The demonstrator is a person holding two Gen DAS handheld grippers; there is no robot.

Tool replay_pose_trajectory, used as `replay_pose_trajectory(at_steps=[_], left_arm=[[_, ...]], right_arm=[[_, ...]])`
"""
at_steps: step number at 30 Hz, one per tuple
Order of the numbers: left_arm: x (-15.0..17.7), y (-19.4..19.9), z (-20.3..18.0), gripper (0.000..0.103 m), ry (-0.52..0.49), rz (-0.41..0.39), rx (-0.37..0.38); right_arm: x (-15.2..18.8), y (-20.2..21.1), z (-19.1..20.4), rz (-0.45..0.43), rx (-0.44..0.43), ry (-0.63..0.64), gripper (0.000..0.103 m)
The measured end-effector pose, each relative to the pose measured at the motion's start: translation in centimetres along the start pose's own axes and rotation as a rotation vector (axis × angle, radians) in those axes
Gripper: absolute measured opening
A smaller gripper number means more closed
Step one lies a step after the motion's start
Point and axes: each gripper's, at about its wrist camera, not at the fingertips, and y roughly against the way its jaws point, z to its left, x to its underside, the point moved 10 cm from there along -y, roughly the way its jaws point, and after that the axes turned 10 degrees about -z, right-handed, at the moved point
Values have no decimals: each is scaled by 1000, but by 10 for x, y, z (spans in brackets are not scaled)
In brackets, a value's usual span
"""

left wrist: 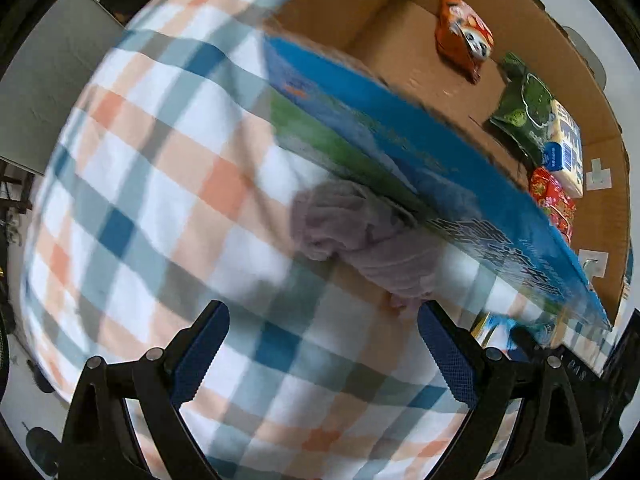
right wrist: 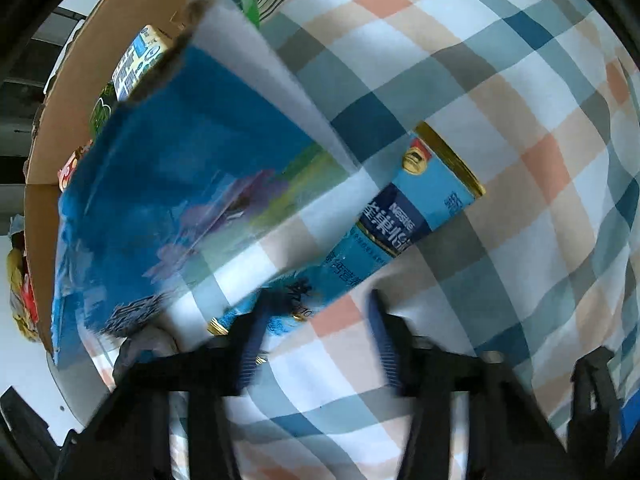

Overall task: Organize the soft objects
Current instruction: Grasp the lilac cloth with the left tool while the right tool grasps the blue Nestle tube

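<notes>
Both jaws spread: left gripper (left wrist: 323, 344) wide, empty above plaid cloth (left wrist: 160, 184); right gripper (right wrist: 316, 344) narrower, empty, cloth between.

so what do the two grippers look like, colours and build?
Left gripper: black plastic linkage arms with round silver rivets, fingers faced in blue cross-hatched pads. Right gripper: same black frame and blue pads, motion-blurred. No cables or sleeves visible.

Plaid cloth (left wrist: 168, 184): white, orange, blue, grey-green checks. Box flap (left wrist: 440, 168): blue, green band. Towel (left wrist: 360, 240): mauve. Tin (right wrist: 404, 216): light blue, gold rims.
</notes>
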Motion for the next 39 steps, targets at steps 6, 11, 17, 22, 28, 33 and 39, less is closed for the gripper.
replay_pose_trajectory(at_steps=[6,11,17,22,28,33,39], left_arm=[[3,-26,-19,97,13,28,24],[0,-46,-26,95,9,22,13],[5,-42,-27,42,-87,-12,13],[22,-27,-4,41,-103,5,29],[71,-13,21,44,-95,111,92],[82,-10,41,44,58,190,173],[62,-9,51,57,135,154,159]], right_arm=[[3,14,-4,-3,34,80,20],[10,12,-2,40,31,140,20],[14,0,4,79,13,138,24],[10,-13,2,96,35,147,28],[42,-14,-6,213,70,233,22],[53,-11,-3,254,120,309,23],[58,-15,21,247,124,323,52]])
